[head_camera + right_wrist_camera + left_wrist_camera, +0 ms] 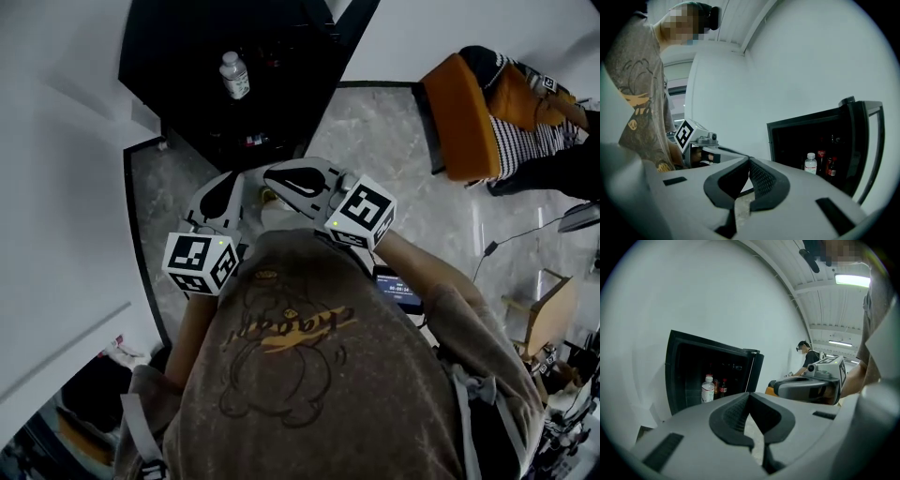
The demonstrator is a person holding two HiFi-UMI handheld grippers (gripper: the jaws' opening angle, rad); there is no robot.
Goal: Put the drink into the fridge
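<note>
The black fridge (187, 103) stands open ahead of me on the marble floor. A clear water bottle with a white cap (233, 75) stands upright on its shelf, also seen in the left gripper view as the bottle (708, 389) and in the right gripper view as the bottle (811, 164). Dark cola bottles (723, 386) stand just behind it. My left gripper (223, 187) and right gripper (281, 176) are held side by side in front of my chest, well short of the fridge. Both are shut with nothing between their jaws.
The fridge door (869, 145) is swung open to the right. An orange chair (459, 117) with a person in striped clothing (534, 136) sits at the right. White walls flank the fridge. A cable (511, 239) trails over the floor on the right.
</note>
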